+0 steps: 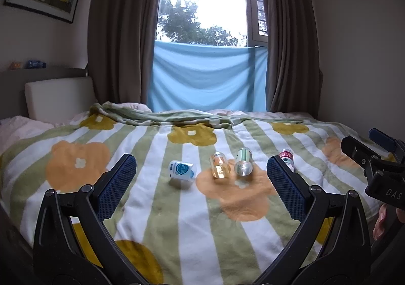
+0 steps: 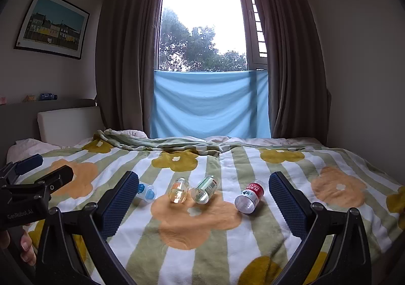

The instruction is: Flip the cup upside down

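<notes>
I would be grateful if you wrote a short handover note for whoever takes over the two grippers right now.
Left gripper: open, holding nothing, above the blanket.
Right gripper: open, holding nothing, alongside it.
Four small cups lie on their sides in a row on the blanket: blue-label cup, orange cup, green cup, red-label cup.
Done: nothing; no cup is gripped or standing upside down.
Left: pick a cup, grip it, set it mouth down.

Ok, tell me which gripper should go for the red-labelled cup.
Right, probably. The red-labelled cup lies between the open right gripper fingers, near its right one. For the left gripper, also open, its right finger partly hides that cup.
</notes>
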Motion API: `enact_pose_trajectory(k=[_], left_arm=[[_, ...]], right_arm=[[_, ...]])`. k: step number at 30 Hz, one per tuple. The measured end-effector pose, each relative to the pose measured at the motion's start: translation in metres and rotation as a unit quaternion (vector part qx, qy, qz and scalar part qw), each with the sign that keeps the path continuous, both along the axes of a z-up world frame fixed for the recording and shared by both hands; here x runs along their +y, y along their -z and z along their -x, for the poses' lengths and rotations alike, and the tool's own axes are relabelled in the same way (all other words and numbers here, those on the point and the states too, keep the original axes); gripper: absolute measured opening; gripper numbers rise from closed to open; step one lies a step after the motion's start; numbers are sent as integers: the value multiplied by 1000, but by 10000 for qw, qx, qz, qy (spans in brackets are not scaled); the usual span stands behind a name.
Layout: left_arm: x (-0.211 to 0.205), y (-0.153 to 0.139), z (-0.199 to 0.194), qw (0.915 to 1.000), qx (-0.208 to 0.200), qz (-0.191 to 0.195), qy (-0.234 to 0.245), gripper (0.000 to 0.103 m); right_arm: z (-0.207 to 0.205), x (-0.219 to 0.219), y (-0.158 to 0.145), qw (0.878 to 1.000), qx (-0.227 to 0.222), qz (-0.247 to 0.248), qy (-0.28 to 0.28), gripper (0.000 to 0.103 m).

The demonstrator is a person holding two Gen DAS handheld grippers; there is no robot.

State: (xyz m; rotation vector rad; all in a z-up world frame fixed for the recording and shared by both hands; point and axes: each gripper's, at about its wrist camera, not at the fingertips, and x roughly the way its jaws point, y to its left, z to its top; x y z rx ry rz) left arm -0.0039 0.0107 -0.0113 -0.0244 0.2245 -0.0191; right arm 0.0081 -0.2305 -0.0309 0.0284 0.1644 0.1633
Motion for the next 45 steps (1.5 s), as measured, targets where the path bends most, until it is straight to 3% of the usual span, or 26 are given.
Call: enact_pose_trajectory(k=[45], left_arm=[[1, -3, 2, 10000, -28, 49, 44, 103]], right_arm=[[-4, 3, -7, 9999, 1, 51, 105, 103]])
